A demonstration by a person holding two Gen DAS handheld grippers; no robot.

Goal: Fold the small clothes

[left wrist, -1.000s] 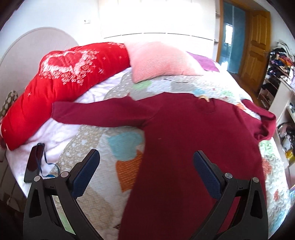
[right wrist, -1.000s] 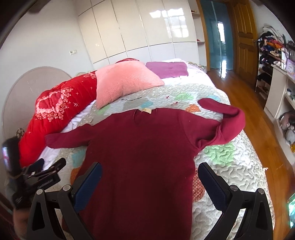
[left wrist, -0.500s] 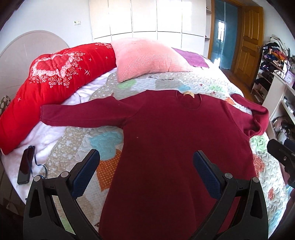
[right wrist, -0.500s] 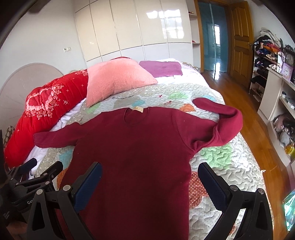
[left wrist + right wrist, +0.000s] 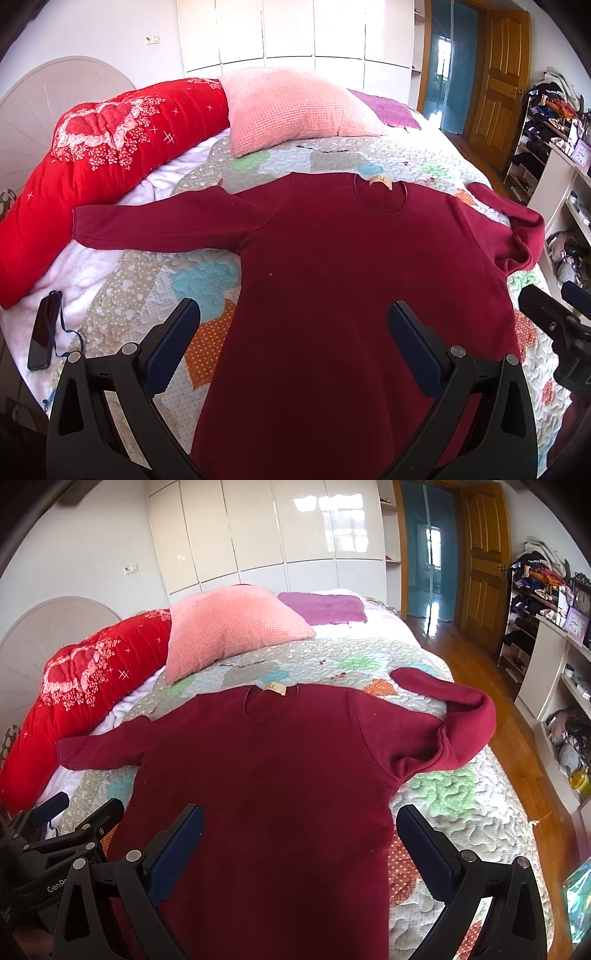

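A dark red long-sleeved top (image 5: 351, 266) lies flat, front down the bed, on a patchwork quilt (image 5: 155, 280); it also shows in the right wrist view (image 5: 280, 775). Its left sleeve (image 5: 155, 229) stretches straight out. Its right sleeve (image 5: 461, 723) is bent back on itself near the bed's right edge. My left gripper (image 5: 293, 343) is open and empty above the top's lower body. My right gripper (image 5: 299, 845) is open and empty above the lower body too. Each gripper shows at the edge of the other's view.
A red floral bolster (image 5: 92, 166), a pink pillow (image 5: 291, 107) and a purple cushion (image 5: 325, 607) lie at the head of the bed. A phone with a blue cord (image 5: 42, 339) lies at the left edge. Shelves (image 5: 554, 657) and wooden floor (image 5: 517, 709) are to the right.
Both views have drawn back and risen, so more of the top and the room shows. The top has not moved. Both grippers stay open.
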